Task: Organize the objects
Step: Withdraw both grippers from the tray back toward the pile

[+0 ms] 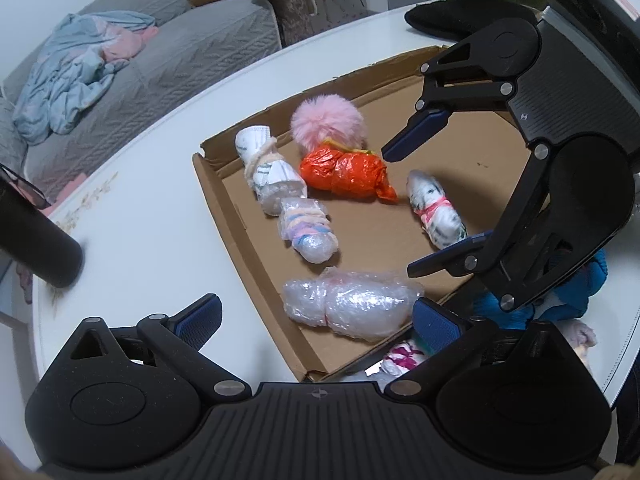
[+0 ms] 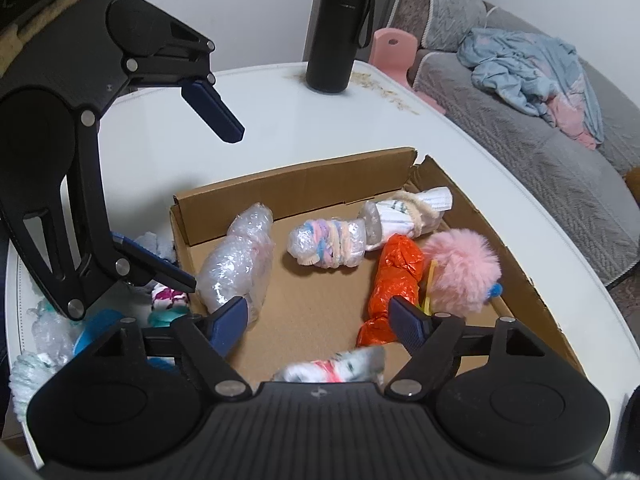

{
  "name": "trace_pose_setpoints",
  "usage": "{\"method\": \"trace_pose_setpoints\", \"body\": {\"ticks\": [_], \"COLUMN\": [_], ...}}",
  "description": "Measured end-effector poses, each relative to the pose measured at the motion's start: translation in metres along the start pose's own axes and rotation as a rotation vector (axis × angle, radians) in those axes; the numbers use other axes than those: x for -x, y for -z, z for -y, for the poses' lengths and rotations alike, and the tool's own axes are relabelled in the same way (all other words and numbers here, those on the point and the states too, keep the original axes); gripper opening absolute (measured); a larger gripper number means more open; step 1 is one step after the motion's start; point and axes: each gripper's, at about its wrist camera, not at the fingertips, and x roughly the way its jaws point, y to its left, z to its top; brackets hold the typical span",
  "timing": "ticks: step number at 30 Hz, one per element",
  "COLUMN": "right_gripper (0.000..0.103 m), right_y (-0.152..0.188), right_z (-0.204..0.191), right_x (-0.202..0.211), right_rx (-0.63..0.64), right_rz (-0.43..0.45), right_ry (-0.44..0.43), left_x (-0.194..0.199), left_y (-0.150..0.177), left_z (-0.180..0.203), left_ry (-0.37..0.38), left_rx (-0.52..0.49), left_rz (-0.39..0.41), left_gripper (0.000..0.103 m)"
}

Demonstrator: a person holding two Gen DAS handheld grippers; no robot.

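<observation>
Jaws spread, empty, on left gripper (image 1: 316, 322) and right gripper (image 2: 316, 320) over cardboard box (image 2: 304, 178); no legible writing.

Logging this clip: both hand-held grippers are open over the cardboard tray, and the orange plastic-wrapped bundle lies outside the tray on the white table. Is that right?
Not quite. The orange plastic-wrapped bundle lies inside the cardboard tray, next to the pink pompom, not outside it on the white table. Both wrist views show this. The rest holds: the left hand-held gripper and right hand-held gripper are open over the tray.
</observation>
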Motion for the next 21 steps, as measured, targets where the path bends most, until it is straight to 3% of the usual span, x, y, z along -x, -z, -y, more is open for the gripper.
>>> {"method": "trace_pose_setpoints", "body": {"ticks": [13,21], "right_gripper": [0.079,0.085], "right_y": [0.005,0.020], "right_z": [-0.008,-0.012], "right_x": [0.029,0.060], "right_rx": [-0.010,-0.080], "right_rz": [0.022,0.079], "right_ry": [0.042,0.101], "left_x": [0.026,0.055], "left_y": [-0.001,0.009], "left_z": [0.019,0.029], "left_ry": [-0.017,-0.037], "left_rx": [-0.008,0.012], "left_rz": [0.033,0.072], "left_gripper": [0.102,0.102]}}
